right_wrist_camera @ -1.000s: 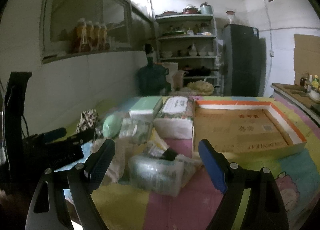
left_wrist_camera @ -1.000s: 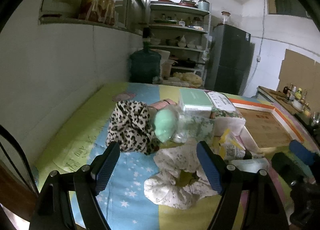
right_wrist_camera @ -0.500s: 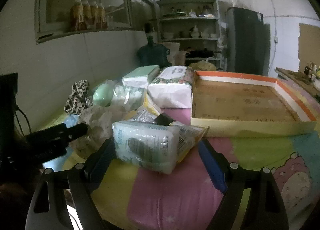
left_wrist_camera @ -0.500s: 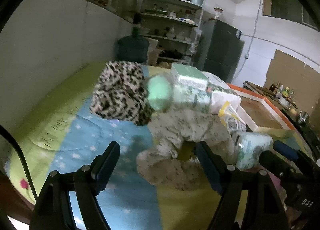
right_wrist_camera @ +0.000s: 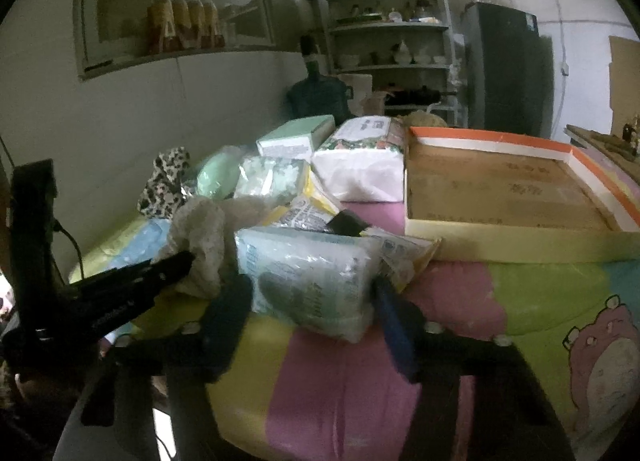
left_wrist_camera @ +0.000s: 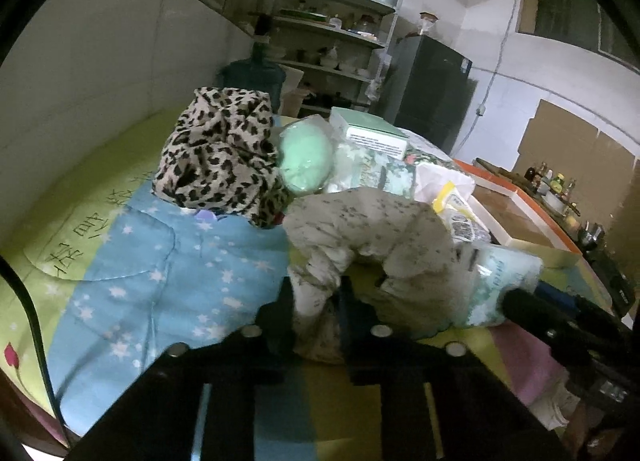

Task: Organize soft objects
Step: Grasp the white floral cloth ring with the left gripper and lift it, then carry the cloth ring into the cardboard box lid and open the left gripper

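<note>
A cream floral cloth (left_wrist_camera: 372, 229) lies bunched on the colourful bedspread (left_wrist_camera: 132, 273). My left gripper (left_wrist_camera: 316, 301) is shut on its near fold, which is squeezed between the black fingers. To its right lies a clear plastic tissue pack (right_wrist_camera: 308, 273). My right gripper (right_wrist_camera: 310, 301) straddles it with the jaws closing, and the pads lie against its two sides. The same pack (left_wrist_camera: 500, 277) shows at the right of the left wrist view. The left gripper's finger (right_wrist_camera: 176, 265) reaches in from the left of the right wrist view, at the cloth (right_wrist_camera: 200, 233).
A leopard-print cloth (left_wrist_camera: 216, 157), a bagged green pad (left_wrist_camera: 306, 165), a green box (left_wrist_camera: 372, 133), a white tissue pack (right_wrist_camera: 360, 173) and a yellow packet (left_wrist_camera: 456, 205) crowd behind. A shallow cardboard tray (right_wrist_camera: 500, 245) with an orange rim sits at the right. A wall runs along the left.
Both grippers dropped toward the bedspread. The left jaws went from wide open to shut on the cream cloth. The right jaws narrowed around the tissue pack.
</note>
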{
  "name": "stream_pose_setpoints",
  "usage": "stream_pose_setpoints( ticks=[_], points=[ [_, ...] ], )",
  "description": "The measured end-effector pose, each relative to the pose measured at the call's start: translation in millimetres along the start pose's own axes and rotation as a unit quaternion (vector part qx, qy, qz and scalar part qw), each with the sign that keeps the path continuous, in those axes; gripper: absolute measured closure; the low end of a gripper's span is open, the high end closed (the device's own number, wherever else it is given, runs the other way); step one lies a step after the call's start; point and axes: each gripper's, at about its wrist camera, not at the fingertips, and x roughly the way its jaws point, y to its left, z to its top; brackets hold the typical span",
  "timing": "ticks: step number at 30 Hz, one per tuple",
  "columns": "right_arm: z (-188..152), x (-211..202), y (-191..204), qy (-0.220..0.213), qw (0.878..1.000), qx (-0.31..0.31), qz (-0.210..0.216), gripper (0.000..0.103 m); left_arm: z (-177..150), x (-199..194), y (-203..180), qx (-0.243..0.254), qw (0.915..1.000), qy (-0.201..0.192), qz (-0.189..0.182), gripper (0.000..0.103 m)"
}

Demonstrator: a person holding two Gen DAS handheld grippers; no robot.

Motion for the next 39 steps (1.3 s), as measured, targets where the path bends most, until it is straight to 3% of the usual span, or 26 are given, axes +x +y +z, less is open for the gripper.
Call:
stream_pose_setpoints(
  ticks=[3,10,23,39],
  points=[
    [-1,1,-3,0.004,1.000,0.004,0.004,0.071,-1,-3,-4,0.010,0.9999,-0.007,-0.001,0.091],
    [-1,-3,-10,-0.003,1.000,0.024,0.014,0.092,3,-11,-10,0.015,0.9994,-0.029,0.004,0.091],
    [10,-31,-10,-0.051,0.998,0.021,0.029,0.098,21,-35,-19,0.027,0.9962,-0.082,0.007,0.091],
    [33,-61,-42,-0.111,0.993,0.040,0.012,0.099,49,-33,-53,0.054,0.9919,-0.109,-0.033,0.091]
  ],
)
